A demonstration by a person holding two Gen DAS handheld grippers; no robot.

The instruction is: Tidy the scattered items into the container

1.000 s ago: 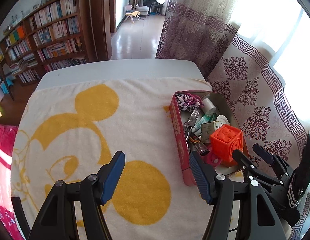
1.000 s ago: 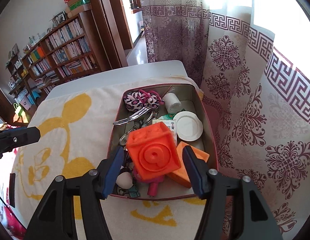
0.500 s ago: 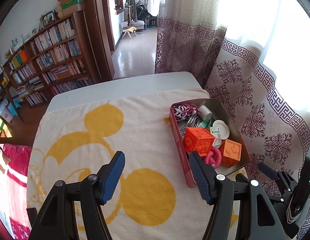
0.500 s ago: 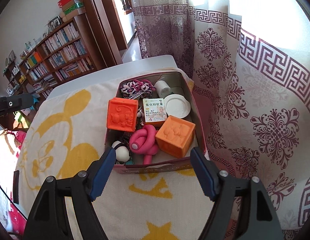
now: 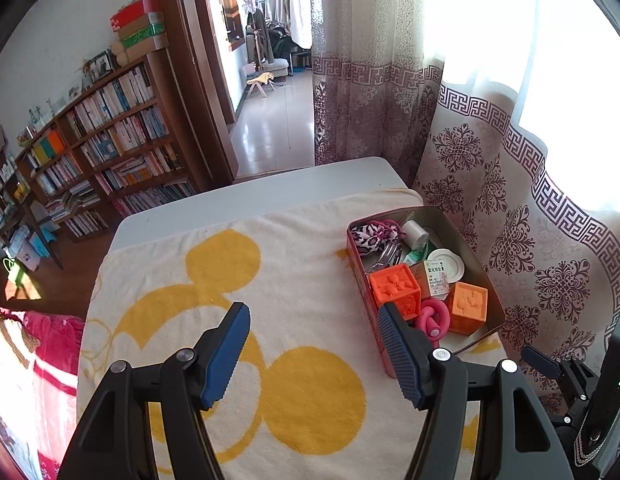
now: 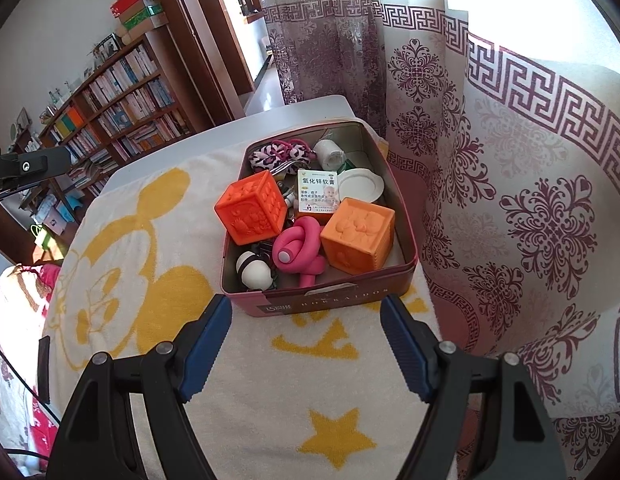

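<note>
A red tin (image 6: 330, 298) (image 5: 360, 276) stands on the yellow-patterned towel (image 5: 230, 276) near the table's right edge. It holds two orange cubes (image 6: 252, 212) (image 6: 358, 232), a pink knotted toy (image 6: 296, 250), a small medicine box (image 6: 319, 190), a white lid (image 6: 362, 184), a black-and-white ball (image 6: 252, 272) and several other small things. My right gripper (image 6: 306, 344) hovers open just in front of the tin's near wall, empty. My left gripper (image 5: 312, 346) is open and empty over the towel, left of the tin. The right gripper's body (image 5: 582, 392) shows at the left view's lower right.
Patterned curtains (image 6: 510, 184) hang close against the tin's right side. Bare white tabletop (image 5: 270, 188) lies beyond the towel. A bookshelf (image 5: 94, 148) and a doorway stand behind. A red blanket (image 5: 30, 344) lies past the table's left edge.
The right gripper let go of the orange cube, which now rests in the tin, and drew back toward the tin's near wall. The left gripper rose and tilted, showing more of the room.
</note>
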